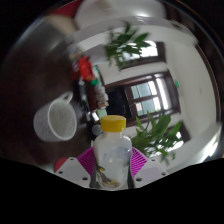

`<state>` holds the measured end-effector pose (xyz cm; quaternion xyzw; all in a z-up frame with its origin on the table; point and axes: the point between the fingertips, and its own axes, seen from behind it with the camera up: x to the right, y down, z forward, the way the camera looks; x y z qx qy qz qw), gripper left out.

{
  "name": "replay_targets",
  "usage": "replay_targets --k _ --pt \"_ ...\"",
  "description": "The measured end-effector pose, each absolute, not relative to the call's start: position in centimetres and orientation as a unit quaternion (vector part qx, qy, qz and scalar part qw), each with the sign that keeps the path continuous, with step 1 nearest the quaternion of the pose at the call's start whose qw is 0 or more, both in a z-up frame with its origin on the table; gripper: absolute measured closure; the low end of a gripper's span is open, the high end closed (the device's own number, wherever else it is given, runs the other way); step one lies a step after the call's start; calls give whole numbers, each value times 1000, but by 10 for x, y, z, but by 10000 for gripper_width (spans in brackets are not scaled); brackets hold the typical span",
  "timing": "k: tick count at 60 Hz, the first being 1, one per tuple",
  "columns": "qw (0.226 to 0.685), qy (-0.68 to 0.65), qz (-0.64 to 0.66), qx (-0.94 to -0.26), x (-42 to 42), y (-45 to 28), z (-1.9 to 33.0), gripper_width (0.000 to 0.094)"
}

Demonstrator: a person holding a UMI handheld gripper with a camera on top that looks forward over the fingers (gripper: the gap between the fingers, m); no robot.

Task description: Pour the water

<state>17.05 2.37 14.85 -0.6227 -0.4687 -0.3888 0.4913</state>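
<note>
A clear plastic bottle (pixel 112 155) with a yellow cap stands between my gripper's (pixel 112 166) two pink pads, and both pads press on its sides, so the gripper is shut on it. The whole view is tilted. A white mug (pixel 57 121) sits beyond the fingers to the left, its open mouth turned toward me; I cannot tell whether it holds anything.
Beyond the mug stand several small bottles and jars (pixel 92 88) on a dark table (pixel 35 80). Leafy green plants (pixel 160 135) rise behind the bottle, with a dark-framed window (pixel 143 96) past them and a white wall around it.
</note>
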Motion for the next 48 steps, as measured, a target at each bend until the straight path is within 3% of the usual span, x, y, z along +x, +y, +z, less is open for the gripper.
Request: replay_targets --k 3,9,24,41,48 --pt "533 -420 -320 -662 165 22 147 504" --pt "572 -325 -190 -729 180 13 155 505" --pt "601 -103 69 -790 198 12 127 506" --pt "606 -58 87 -788 212 23 76 491" --pt "626 -85 61 -772 209 19 77 505"
